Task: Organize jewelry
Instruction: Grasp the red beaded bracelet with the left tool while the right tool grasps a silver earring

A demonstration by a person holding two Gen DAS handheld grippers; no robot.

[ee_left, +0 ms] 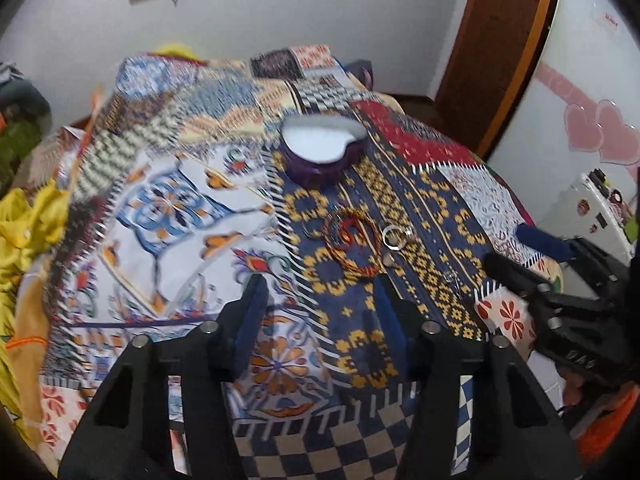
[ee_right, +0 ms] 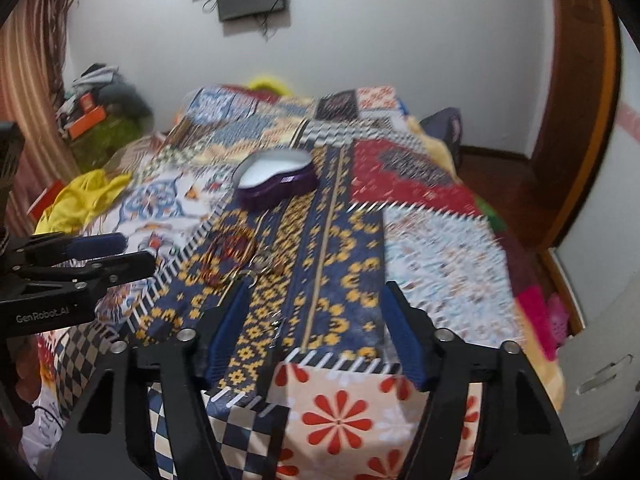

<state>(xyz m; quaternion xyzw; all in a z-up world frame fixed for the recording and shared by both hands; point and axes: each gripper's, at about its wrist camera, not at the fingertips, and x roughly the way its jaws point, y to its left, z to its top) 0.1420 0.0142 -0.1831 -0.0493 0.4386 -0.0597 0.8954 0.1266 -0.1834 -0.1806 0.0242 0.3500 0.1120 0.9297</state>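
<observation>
The patchwork bedspread (ee_left: 168, 208) is carrying everything. The purple heart-shaped box (ee_left: 322, 150) is sitting open mid-bed, likely waiting for pieces. Bangles (ee_left: 352, 244) and rings (ee_left: 394, 237) are lying nearer the foot edge. Left gripper (ee_left: 320, 296) and right gripper (ee_right: 316, 300) are hovering spread and empty.

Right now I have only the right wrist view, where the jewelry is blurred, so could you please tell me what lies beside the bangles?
Observer: In the left wrist view, a silver ring lies close beside the stacked red-and-gold bangles, on the side toward your right gripper. I cannot tell whether they touch.
Operator: Is anything on their other side?
Observer: Yes, a smaller dark ring lies at their opposite edge.
Operator: Is the left gripper holding anything?
Observer: No. The left gripper is open, with only the patterned bedspread showing between its fingers.
</observation>
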